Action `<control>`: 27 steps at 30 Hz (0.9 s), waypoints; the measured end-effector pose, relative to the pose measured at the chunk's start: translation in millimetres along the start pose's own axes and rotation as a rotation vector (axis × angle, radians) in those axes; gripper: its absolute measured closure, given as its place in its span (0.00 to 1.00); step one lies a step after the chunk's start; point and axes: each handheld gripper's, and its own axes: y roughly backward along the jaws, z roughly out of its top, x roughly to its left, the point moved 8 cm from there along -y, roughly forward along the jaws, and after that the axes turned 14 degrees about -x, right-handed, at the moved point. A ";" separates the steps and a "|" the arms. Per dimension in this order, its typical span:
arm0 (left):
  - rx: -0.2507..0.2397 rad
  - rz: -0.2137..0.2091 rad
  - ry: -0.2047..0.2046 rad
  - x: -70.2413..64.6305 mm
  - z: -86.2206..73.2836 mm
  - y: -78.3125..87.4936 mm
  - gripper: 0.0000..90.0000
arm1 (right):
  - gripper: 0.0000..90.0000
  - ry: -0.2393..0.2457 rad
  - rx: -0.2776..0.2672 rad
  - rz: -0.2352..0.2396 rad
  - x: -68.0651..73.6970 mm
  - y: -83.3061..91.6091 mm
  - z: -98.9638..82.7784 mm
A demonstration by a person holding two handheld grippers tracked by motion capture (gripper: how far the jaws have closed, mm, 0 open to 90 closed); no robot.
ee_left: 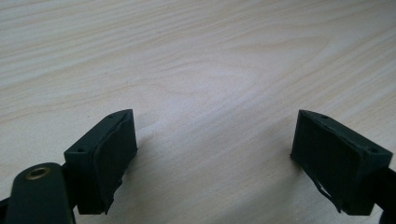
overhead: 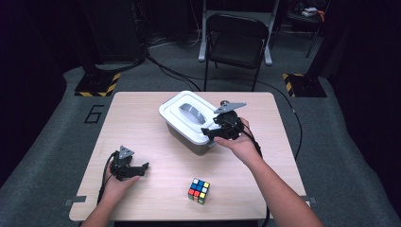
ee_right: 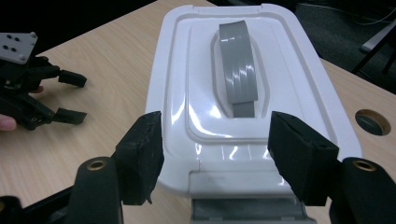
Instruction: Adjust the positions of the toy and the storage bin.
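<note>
A dark room surrounds the pale wood table. The white lidded box sits ahead of my right gripper, jaws parted, gripping nothing. My left gripper rests low, gaping over bare wood.

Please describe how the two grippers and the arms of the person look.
Both the left gripper and the right gripper are black, each topped by a grey three-cornered plate and trailing a black cable. Brass-coloured rivets mark the jaw arms. The forearms are bare, no sleeves.
</note>
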 end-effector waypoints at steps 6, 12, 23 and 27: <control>0.000 0.000 0.000 0.0 0.0 0.0 0.15 | 0.39 0.009 -0.003 -0.016 -3.9 -23.1 4.8; 0.000 0.000 0.000 0.0 0.0 0.0 0.15 | 0.40 0.012 0.013 -0.040 -7.8 -43.3 3.8; 0.001 0.000 0.000 0.0 0.0 0.1 0.15 | 0.41 0.000 0.022 -0.064 -17.8 -66.4 4.3; 0.001 -0.001 0.000 0.0 0.0 0.1 0.15 | 0.45 0.007 0.014 -0.070 -20.7 -71.7 4.0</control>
